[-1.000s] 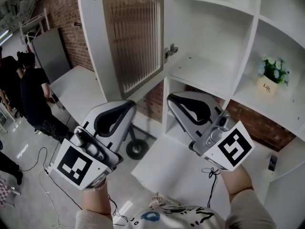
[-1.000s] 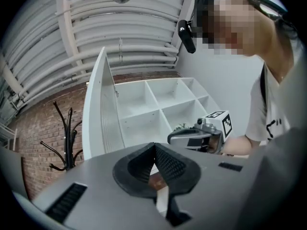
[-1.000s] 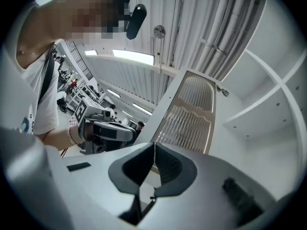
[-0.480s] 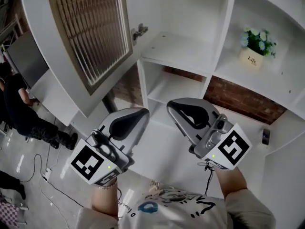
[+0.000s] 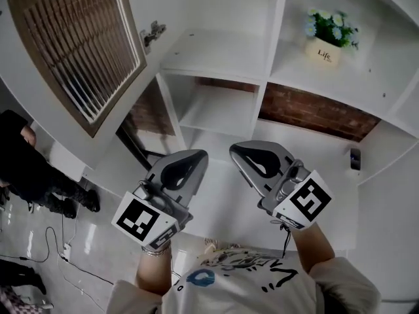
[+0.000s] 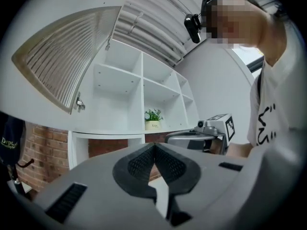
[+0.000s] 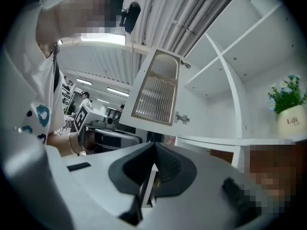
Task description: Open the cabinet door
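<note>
"Life" on plant pot [image 5: 325, 53]

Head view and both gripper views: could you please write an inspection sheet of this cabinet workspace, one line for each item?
Surface: white cabinet shelves, bare apart from one pot.
Job's things: cabinet door with ribbed glass stands swung open; its hinge is exposed.
Clutter: potted plant in the upper right compartment; small dark object on the lower white ledge, too small to identify.
Grippers: left gripper and right gripper both shut, empty, clear of the door.
Cables: floor cable at left; thin cable below the right gripper.
Surroundings: brick wall; person in dark clothes at left.
</note>
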